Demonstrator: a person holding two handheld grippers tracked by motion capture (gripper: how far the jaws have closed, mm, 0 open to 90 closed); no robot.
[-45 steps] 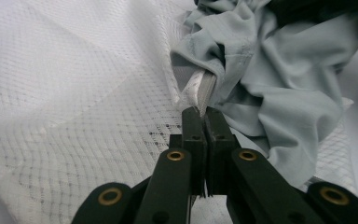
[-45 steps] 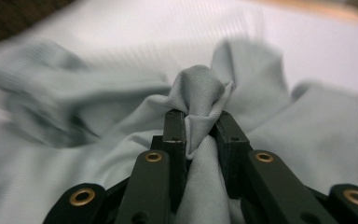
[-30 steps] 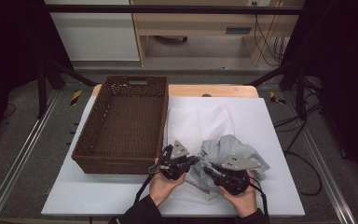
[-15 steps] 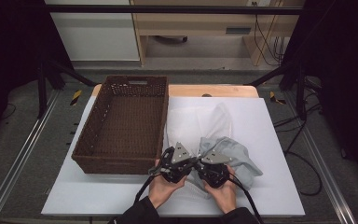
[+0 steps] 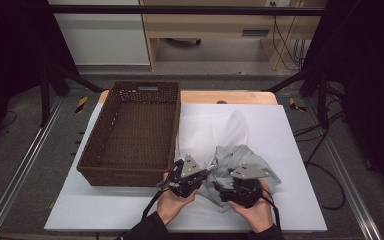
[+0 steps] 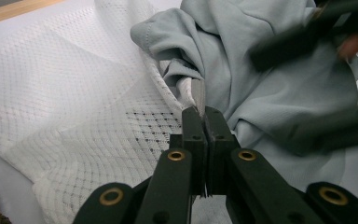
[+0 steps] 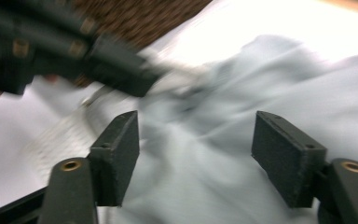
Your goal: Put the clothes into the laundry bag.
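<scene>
At the near edge of the white table board [image 5: 300,150], I work 2 hand-held grippers into a crumpled pale grey-blue cloth garment [image 5: 252,162] that lies bunched on a white openwork knit cloth [image 5: 207,130], just right of the dark brown woven wicker basket [image 5: 130,132]. My left gripper [image 6: 200,116] is pinched fully together on a thin fold of fabric where the grey hem meets the white knit; I cannot tell which layer it really has. My right gripper [image 7: 196,140] has just been opening, its jaws standing wide over the grey cloth with nothing clamped between them. I judge both cloths light, limp and liable to sag or slide off each other, so I would take the grey garment by a hem or thick seam, not a loose middle fold.
</scene>
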